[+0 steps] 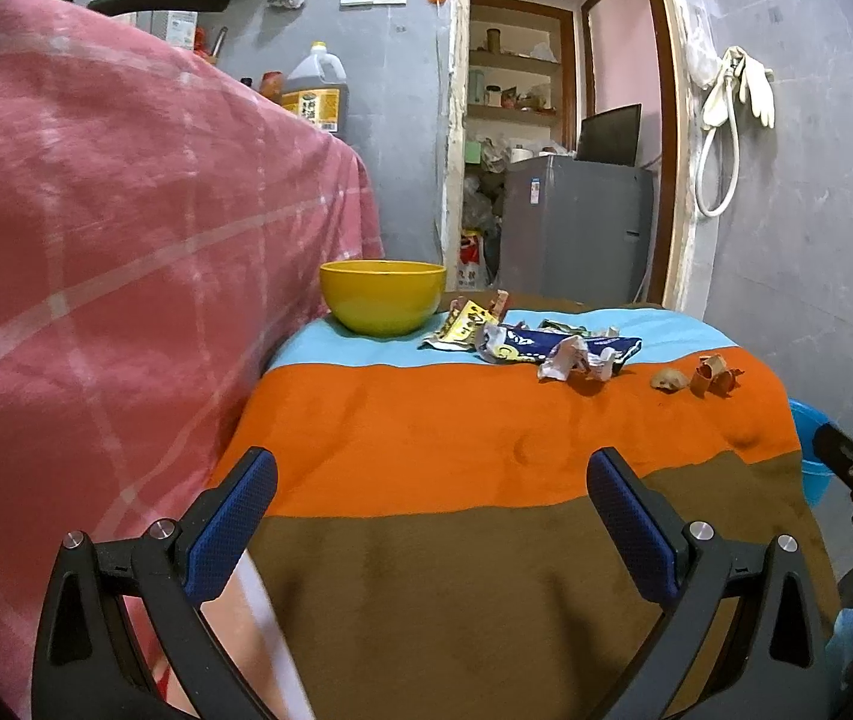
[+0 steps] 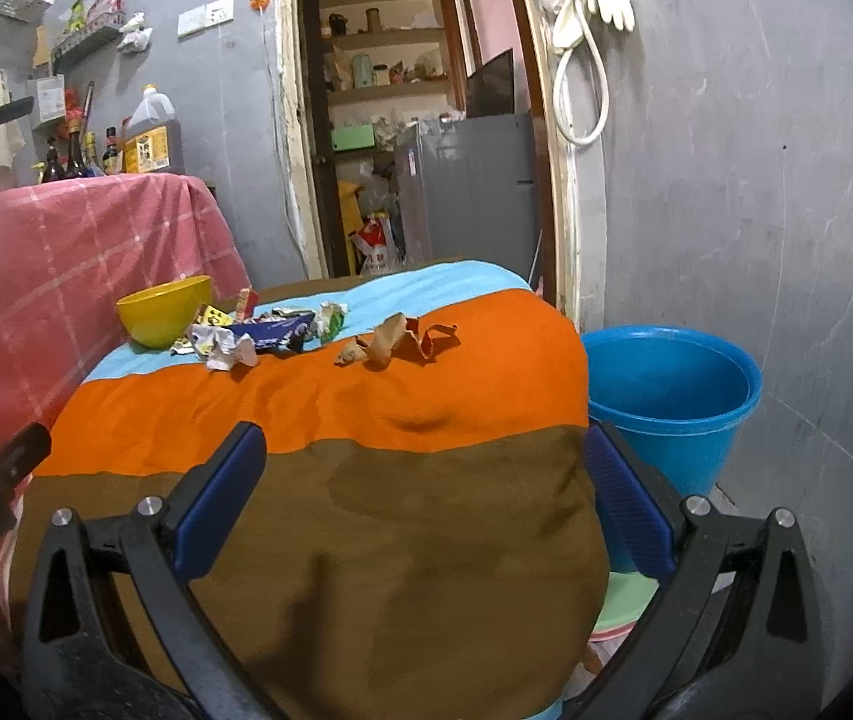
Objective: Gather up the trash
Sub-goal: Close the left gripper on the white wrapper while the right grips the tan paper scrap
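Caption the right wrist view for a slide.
Open right gripper faces wrappers and peels on striped cloth, blue bucket alongside.

Striped cloth [image 1: 426,420] in light blue, orange and brown bands, spread over the table through the centre of both views. Round yellow plastic bowl [image 1: 383,297] upright on the light blue band, left of centre. Pink checked blanket [image 1: 96,210] draped high across the left side, touching the striped cloth's left edge. Large amber oil jug with yellow cap [image 1: 315,90] behind the blanket, upper left, against the grey wall. Grey metal fridge [image 1: 573,228] inside the open doorway, upper centre. Pale rubber gloves [image 1: 753,84] and white looped hose [image 1: 720,162] hanging at upper right.
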